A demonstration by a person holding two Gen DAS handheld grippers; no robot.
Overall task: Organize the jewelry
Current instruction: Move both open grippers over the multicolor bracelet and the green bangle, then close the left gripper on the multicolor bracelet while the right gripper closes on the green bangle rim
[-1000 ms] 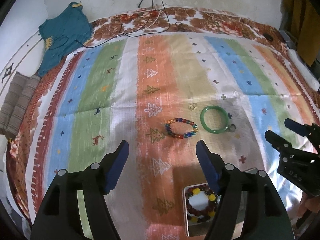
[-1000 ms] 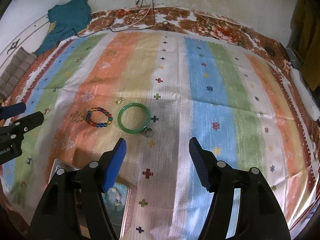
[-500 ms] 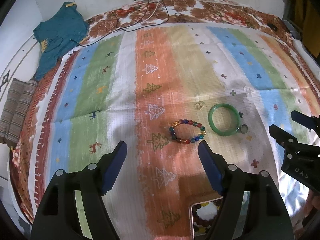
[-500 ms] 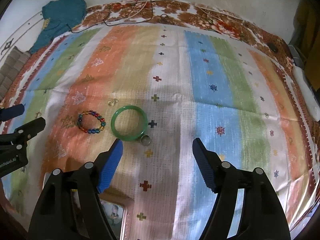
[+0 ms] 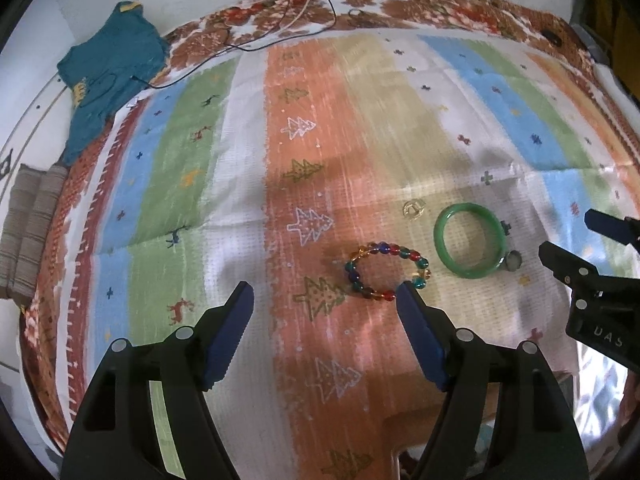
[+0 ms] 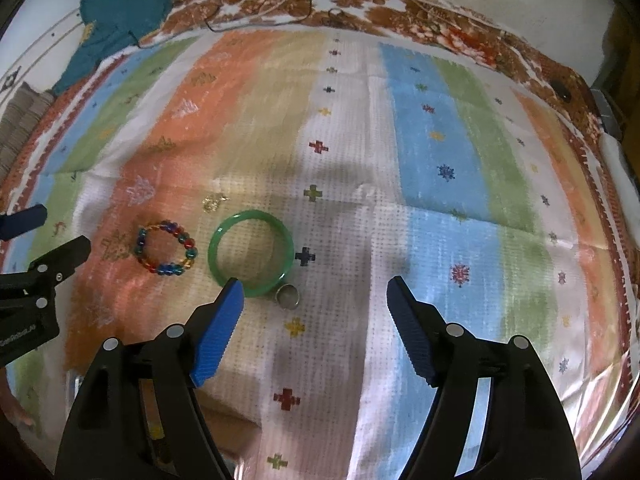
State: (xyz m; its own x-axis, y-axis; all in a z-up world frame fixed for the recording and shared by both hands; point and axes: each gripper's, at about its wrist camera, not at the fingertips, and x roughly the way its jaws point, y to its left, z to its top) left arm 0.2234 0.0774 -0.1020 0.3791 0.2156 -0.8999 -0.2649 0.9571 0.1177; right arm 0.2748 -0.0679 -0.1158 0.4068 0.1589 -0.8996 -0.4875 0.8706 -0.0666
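A multicoloured bead bracelet (image 5: 387, 271) lies on the striped cloth, just beyond my left gripper's right fingertip (image 5: 405, 294). A green bangle (image 5: 469, 240) lies to its right with a small silver ring (image 5: 513, 261) touching its rim, and a small gold piece (image 5: 413, 209) lies behind. My left gripper (image 5: 326, 294) is open and empty. My right gripper (image 6: 314, 286) is open and empty, with the ring (image 6: 288, 296) and bangle (image 6: 251, 253) just beyond its left fingertip. The bead bracelet (image 6: 166, 253) lies left of them.
A tin box edge (image 5: 400, 456) shows at the bottom between the left gripper's arms. A teal garment (image 5: 110, 76) and black cables (image 5: 280, 28) lie at the far left and back. A folded striped cloth (image 5: 28, 232) sits at the left edge.
Both grippers have moved forward toward the jewelry, so the bracelet, bangle and ring now sit closer to the fingertips. The tin box has slid almost out of view at the bottom.
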